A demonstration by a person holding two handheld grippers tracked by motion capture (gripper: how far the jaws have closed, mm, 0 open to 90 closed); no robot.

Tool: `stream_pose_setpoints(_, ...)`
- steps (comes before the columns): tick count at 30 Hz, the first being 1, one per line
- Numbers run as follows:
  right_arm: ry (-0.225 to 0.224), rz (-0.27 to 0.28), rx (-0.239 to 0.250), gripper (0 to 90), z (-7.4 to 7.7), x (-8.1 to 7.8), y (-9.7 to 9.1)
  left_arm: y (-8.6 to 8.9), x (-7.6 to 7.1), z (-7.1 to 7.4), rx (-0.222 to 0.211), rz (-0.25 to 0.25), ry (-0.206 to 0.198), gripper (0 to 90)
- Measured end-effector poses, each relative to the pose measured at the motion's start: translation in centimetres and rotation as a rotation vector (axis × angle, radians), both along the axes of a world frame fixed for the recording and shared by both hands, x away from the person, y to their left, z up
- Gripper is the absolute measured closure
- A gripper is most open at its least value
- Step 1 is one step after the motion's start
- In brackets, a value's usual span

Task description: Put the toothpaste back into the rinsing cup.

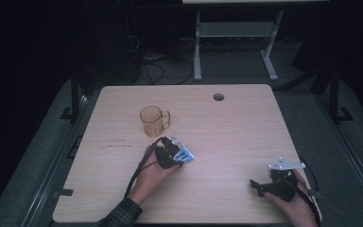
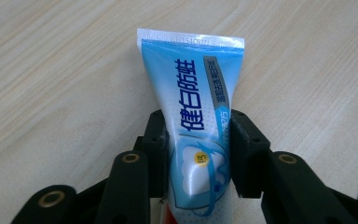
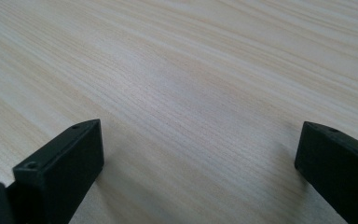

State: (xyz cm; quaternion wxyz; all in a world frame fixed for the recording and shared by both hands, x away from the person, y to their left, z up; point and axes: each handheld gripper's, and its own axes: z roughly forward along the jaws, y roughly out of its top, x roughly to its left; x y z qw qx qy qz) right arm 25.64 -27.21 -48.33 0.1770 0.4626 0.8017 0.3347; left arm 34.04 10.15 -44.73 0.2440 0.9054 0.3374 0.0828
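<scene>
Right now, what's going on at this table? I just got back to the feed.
A person holds a gripper in each hand. The left gripper has its jaws against both sides of a blue-and-white toothpaste tube lying on the wooden table, just in front of an empty amber plastic mug. The right gripper sits open over bare tabletop near the person's right, holding nothing.

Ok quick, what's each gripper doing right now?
Left gripper: closed on the toothpaste tube.
Right gripper: open, holding nothing.

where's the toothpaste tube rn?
The toothpaste tube lies on the table between the left gripper pads, left of centre in the high view, just in front of the amber mug.
</scene>
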Motion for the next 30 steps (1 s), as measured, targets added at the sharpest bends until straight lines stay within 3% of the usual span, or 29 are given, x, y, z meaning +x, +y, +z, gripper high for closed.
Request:
stream_pose_setpoints(4, 0.000, 0.000, 0.000, 0.5, 0.0, 0.0, 0.0, 0.2, 0.0, 0.2, -0.006, -0.002, 0.015, 70.2)
stream_pose_setpoints(17, 0.000, 0.001, 0.001, 0.5, 0.0, 0.0, 0.0, 0.8, 0.0, 0.5, -0.053, -0.033, 0.048, 72.1)
stream_pose_setpoints(22, 0.000, 0.002, 0.001, 0.5, 0.0, 0.0, 0.0, 1.4, -0.1, 1.2, -0.116, -0.040, 0.053, 72.5)
stream_pose_setpoints(30, 0.000, 0.003, 0.001, 0.5, 0.0, 0.0, 0.0, 2.1, -0.3, 2.0, -0.157, -0.045, 0.050, 72.9)
